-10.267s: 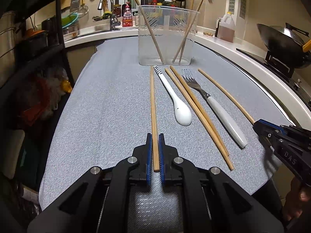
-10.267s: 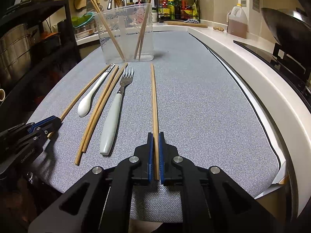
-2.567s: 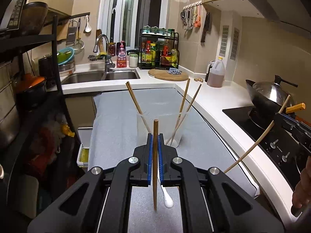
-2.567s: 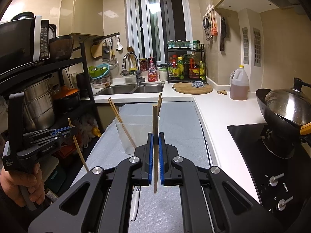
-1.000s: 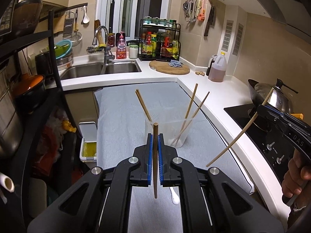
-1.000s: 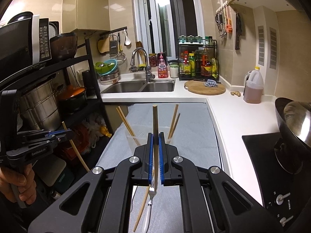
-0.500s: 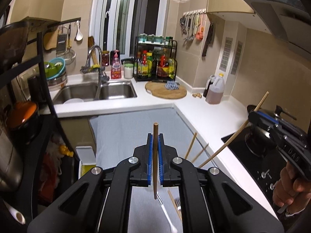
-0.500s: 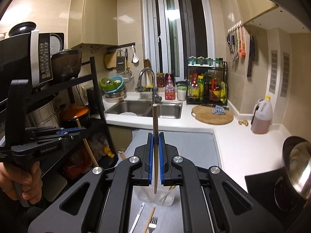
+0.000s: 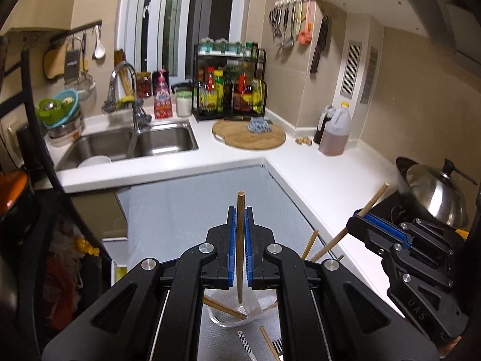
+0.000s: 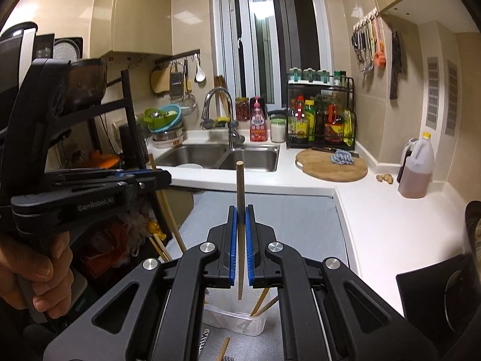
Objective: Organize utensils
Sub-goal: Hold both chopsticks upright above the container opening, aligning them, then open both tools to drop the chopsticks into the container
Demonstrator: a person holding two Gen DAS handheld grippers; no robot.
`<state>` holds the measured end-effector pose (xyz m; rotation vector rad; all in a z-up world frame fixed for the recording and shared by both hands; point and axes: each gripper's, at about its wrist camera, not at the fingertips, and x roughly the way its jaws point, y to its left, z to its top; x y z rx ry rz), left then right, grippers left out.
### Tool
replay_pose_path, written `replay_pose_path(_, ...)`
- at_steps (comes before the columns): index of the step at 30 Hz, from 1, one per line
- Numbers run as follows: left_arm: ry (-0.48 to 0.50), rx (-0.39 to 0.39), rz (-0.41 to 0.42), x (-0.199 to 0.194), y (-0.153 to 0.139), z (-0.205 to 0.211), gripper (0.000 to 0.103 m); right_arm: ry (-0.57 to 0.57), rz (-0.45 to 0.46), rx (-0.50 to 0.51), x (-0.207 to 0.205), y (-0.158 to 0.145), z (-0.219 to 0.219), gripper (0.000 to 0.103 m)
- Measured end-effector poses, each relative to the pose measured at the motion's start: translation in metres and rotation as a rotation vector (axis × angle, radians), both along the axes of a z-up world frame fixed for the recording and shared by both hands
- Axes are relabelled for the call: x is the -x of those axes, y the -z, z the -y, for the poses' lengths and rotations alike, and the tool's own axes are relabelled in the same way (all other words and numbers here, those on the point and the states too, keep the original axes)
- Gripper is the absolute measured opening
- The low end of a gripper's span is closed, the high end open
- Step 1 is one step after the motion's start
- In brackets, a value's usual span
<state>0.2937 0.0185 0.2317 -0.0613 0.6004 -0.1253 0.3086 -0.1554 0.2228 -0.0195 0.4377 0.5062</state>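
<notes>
My left gripper (image 9: pixel 240 219) is shut on a wooden chopstick (image 9: pixel 240 210) held upright. Its lower tip hangs over the clear plastic container (image 9: pixel 231 316), which holds other chopsticks (image 9: pixel 309 243) and shows just below the jaws. My right gripper (image 10: pixel 240 219) is shut on a second chopstick (image 10: pixel 239 186), also upright over the same container (image 10: pixel 240 319). In the left wrist view the right gripper (image 9: pixel 360 225) shows at the right with its chopstick (image 9: pixel 374 200) slanting through it. In the right wrist view the left gripper (image 10: pixel 156 179) shows at the left, a hand on its handle. A striped spoon handle (image 9: pixel 245 344) and a fork (image 9: pixel 278 346) lie on the grey mat.
The grey mat (image 9: pixel 195 210) covers the counter toward a double sink (image 9: pixel 132 144). A wok with lid (image 9: pixel 433 189) sits on the stove at the right. An oil jug (image 9: pixel 335 132), a round cutting board (image 9: pixel 249 135) and a bottle rack (image 9: pixel 231 90) line the back. A black shelf rack (image 10: pixel 126 120) stands at the left.
Both grippers have moved forward and slightly up with their chopsticks, so the container has slid from mid-frame to just under the jaws. The two grippers now stand closer together.
</notes>
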Motion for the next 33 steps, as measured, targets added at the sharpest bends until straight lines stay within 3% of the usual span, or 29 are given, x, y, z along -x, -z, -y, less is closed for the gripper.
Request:
replay_pose_path(7,0.010,-0.024,-0.069,-0.011,0.041,0.007,0.005,-0.008,-0.048,0.012,-0.012,0.036,-0.004,0.006)
replay_pose_path(22,0.007,-0.020,-0.086,-0.016,0.045,0.012,0.005,-0.010,-0.063,0.016,-0.012,0.048,-0.007,0.006)
replay_pose_path(23,0.009,-0.022,-0.090,-0.016,0.044,0.013,0.005,-0.006,-0.066,0.021,-0.012,0.048,-0.007,0.011)
replay_pose_path(24,0.010,-0.024,-0.085,-0.015,0.043,0.013,0.012,-0.003,-0.076,0.028,-0.013,0.048,-0.008,0.027)
replay_pose_path(25,0.009,-0.025,-0.075,-0.012,0.039,0.013,0.030,-0.002,-0.083,0.034,-0.014,0.046,-0.007,0.036)
replay_pose_path(26,0.007,-0.026,-0.052,-0.007,0.034,0.012,0.037,0.001,-0.077,0.037,-0.011,0.044,-0.006,0.041)
replay_pose_path(33,0.000,-0.003,0.052,0.036,-0.004,0.009,0.040,0.048,-0.013,0.044,0.017,0.021,0.009,0.040)
